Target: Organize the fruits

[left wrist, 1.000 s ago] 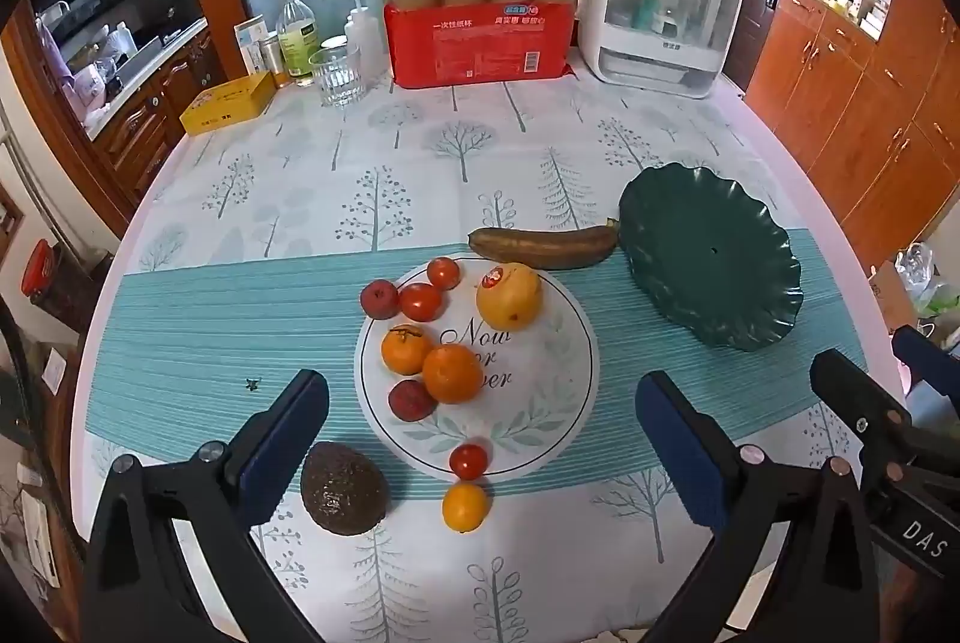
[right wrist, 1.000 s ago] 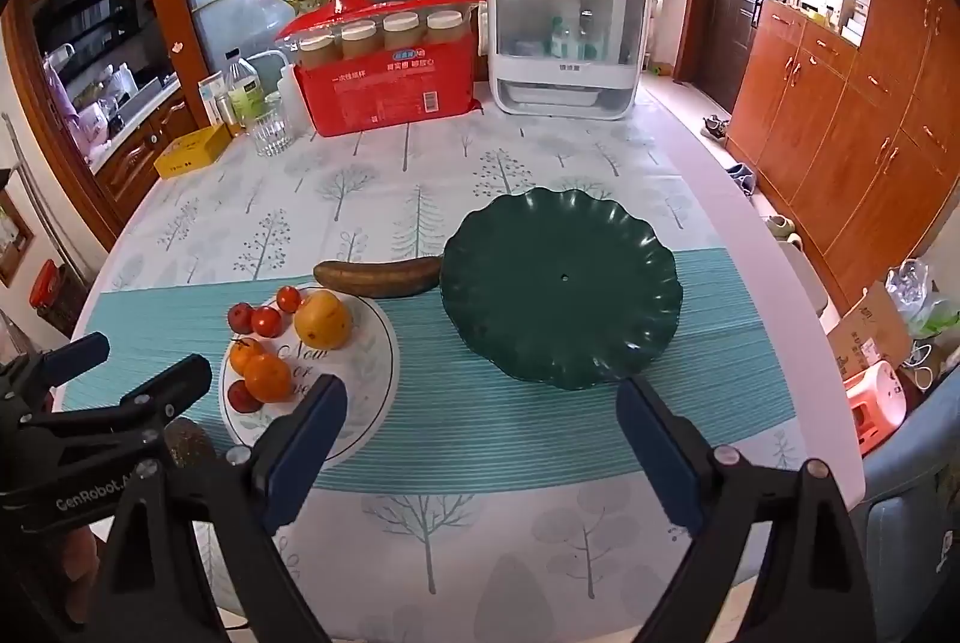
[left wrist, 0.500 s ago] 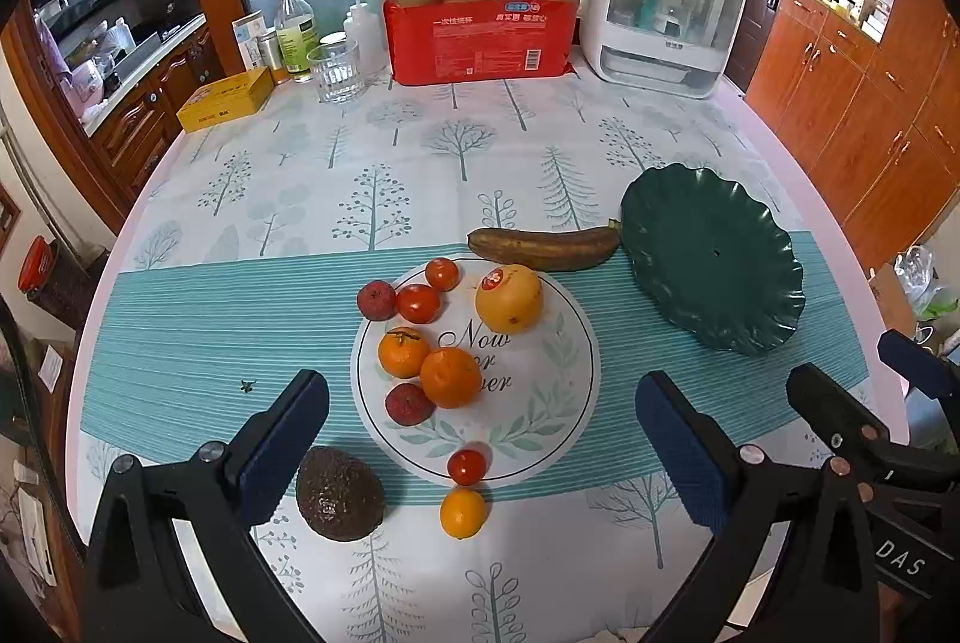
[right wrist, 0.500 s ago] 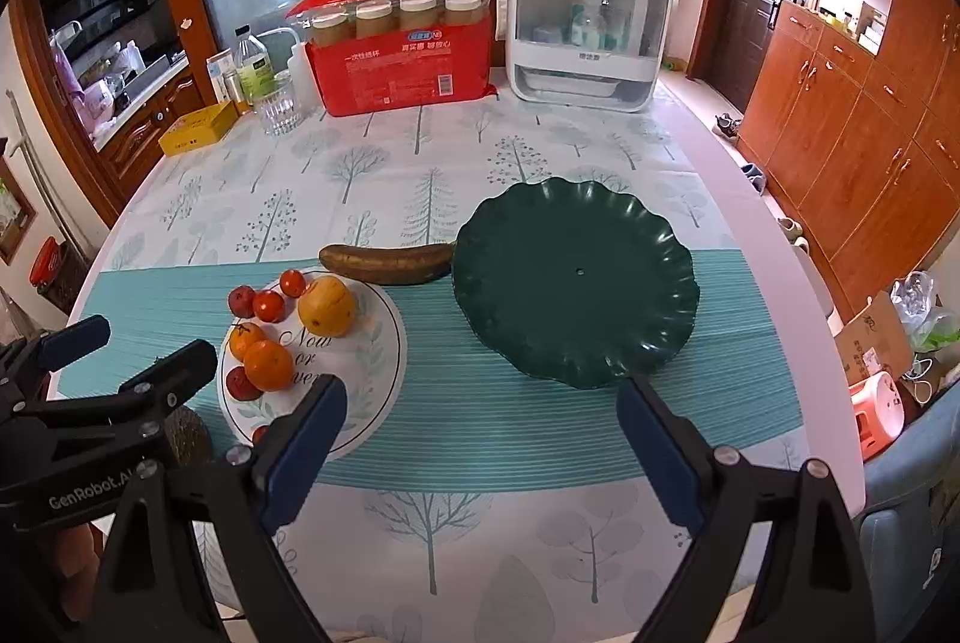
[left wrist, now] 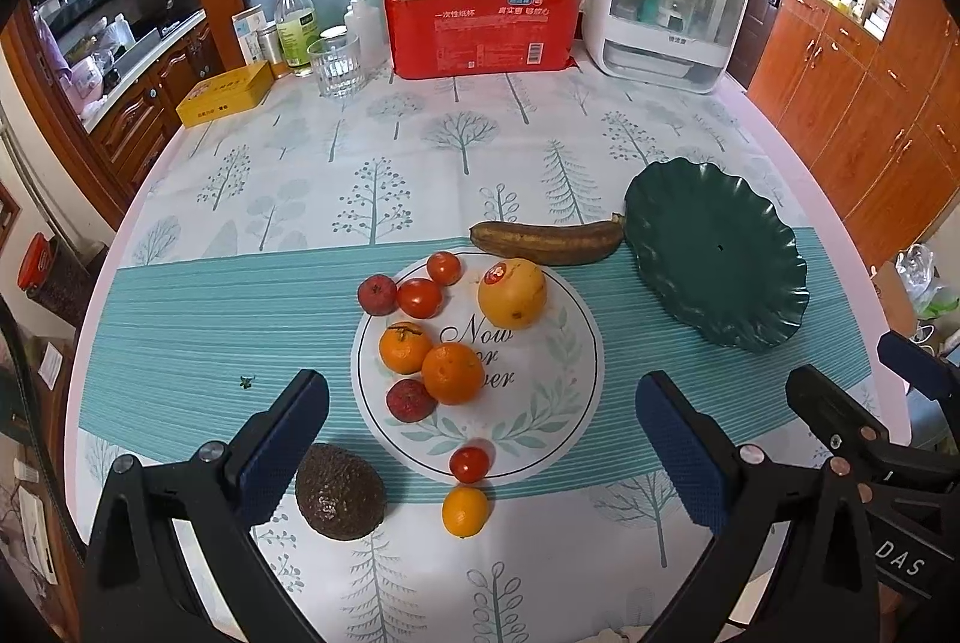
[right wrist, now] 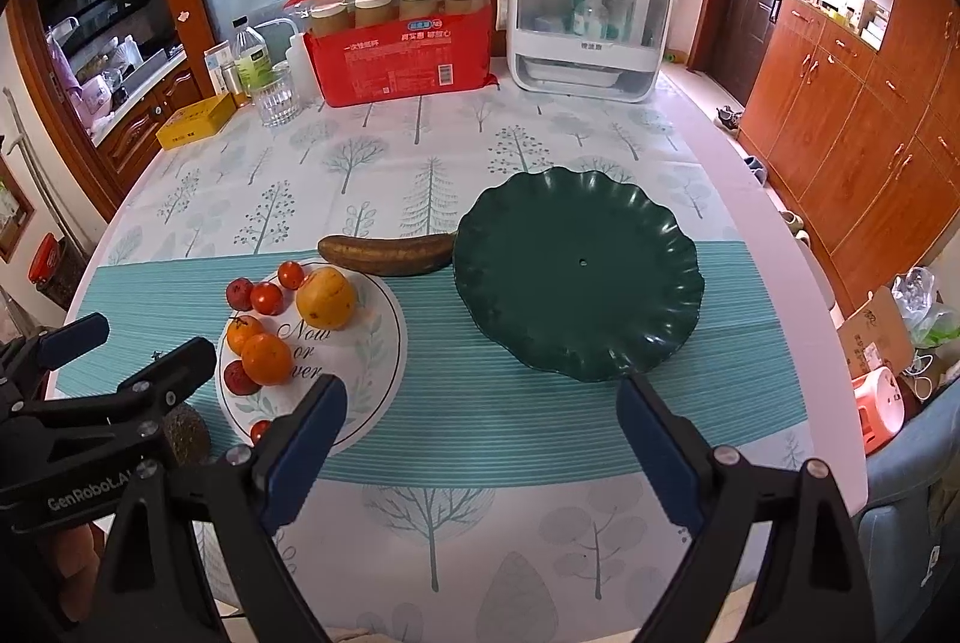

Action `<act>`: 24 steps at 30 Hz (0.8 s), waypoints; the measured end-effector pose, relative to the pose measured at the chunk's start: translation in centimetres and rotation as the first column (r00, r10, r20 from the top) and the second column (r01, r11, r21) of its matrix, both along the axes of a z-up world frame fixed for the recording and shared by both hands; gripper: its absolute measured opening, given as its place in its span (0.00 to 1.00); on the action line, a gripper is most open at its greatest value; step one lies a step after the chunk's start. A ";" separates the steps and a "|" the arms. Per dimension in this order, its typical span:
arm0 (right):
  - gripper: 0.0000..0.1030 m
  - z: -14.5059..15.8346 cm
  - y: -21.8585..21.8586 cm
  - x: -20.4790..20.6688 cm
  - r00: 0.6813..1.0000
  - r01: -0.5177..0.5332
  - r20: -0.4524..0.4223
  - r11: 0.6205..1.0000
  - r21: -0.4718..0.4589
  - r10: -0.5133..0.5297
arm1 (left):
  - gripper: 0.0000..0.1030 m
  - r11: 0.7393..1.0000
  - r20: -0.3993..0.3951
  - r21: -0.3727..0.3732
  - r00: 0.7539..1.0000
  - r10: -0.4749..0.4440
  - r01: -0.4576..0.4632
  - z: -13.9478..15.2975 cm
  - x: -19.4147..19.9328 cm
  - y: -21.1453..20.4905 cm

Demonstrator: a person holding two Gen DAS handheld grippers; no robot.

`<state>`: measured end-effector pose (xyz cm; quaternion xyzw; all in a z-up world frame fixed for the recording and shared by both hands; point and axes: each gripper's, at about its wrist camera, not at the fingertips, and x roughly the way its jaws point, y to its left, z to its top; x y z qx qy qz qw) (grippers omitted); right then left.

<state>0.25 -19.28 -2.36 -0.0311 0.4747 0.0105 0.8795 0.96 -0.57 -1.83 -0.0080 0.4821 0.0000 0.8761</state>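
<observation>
Several fruits lie on and around a white round mat [left wrist: 540, 403]: a big yellow-orange fruit [left wrist: 512, 293], two oranges [left wrist: 452, 373], red tomatoes [left wrist: 419, 297], a small orange [left wrist: 464, 510] and an avocado [left wrist: 339, 490] at the near side. A brown banana [left wrist: 549, 242] lies beyond the mat, touching an empty dark green scalloped plate [left wrist: 714, 253]; the plate also shows in the right wrist view [right wrist: 576, 271]. My left gripper [left wrist: 480, 439] is open and empty above the near fruits. My right gripper [right wrist: 480, 433] is open and empty, in front of the plate.
At the table's far side stand a red cup pack [left wrist: 486, 25], a white box appliance [left wrist: 666, 19], a glass [left wrist: 335, 64], bottles [left wrist: 294, 25] and a yellow box [left wrist: 225, 94]. The table edge falls away on the right, with wooden cabinets [right wrist: 852, 151] beyond.
Both grippers have drifted slightly back and up over the table; the view of fruits shifted little. Both stay open and empty.
</observation>
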 end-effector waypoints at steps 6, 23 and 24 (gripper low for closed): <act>0.89 -0.1 0.2 -0.1 1.000 -0.009 -0.004 1.000 0.001 0.009 | 0.99 1.000 0.000 0.001 1.000 0.000 0.000 0.1 0.0 0.1; 0.89 -0.4 0.1 -0.1 1.000 0.000 -0.011 1.000 0.014 0.000 | 0.99 1.000 0.001 0.002 1.000 0.000 0.000 0.2 -0.1 0.2; 0.89 -0.4 0.1 -0.2 1.000 0.001 -0.013 1.000 0.016 -0.001 | 0.99 1.000 0.001 0.002 1.000 0.001 -0.001 0.2 -0.1 0.2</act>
